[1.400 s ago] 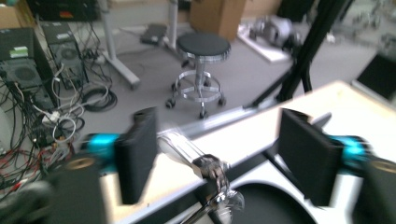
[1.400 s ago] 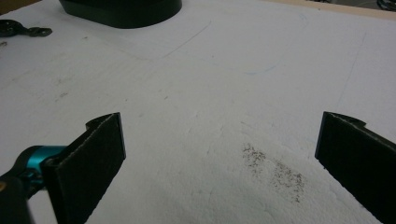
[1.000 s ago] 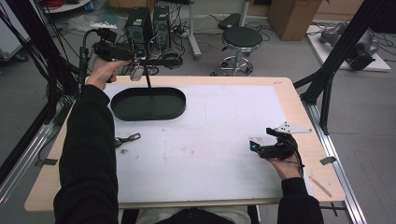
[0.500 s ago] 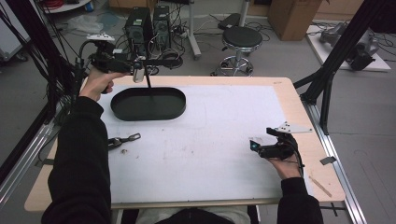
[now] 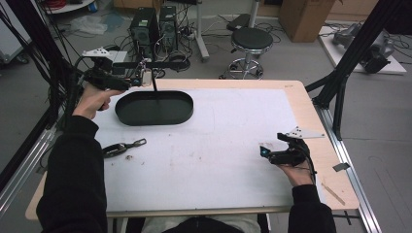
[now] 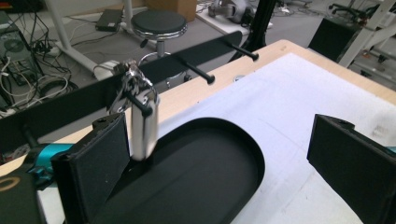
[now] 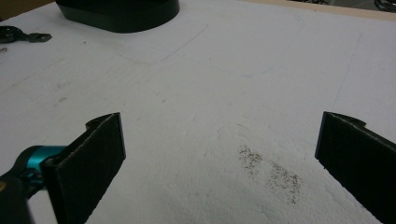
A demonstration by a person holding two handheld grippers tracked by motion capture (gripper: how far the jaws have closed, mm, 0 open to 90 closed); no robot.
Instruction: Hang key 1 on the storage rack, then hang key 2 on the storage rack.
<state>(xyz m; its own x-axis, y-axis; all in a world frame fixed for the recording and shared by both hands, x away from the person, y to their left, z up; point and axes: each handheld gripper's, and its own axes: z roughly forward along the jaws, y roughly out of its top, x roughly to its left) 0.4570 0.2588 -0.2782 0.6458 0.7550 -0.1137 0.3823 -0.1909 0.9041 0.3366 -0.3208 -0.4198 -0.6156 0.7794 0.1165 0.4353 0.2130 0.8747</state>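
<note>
The right gripper (image 5: pixel 281 154) rests low near the front right of the table (image 5: pixel 233 145), jaws spread wide and holding nothing. Farther off, the left gripper (image 5: pixel 127 80) hovers at the back left, jaws wide apart too, with a silver lighter (image 6: pixel 142 123) on a key ring hanging from a peg of the black rack (image 6: pixel 187 58) just beside its left jaw, above the black tray (image 5: pixel 154 108); the lighter hangs upright, nearer the left hand

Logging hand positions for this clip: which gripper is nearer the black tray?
Left. The left gripper hangs over the tray's far left rim, by a metal keyring item on a rack peg. The right gripper rests far off at the table's near right, fingers open.
</note>
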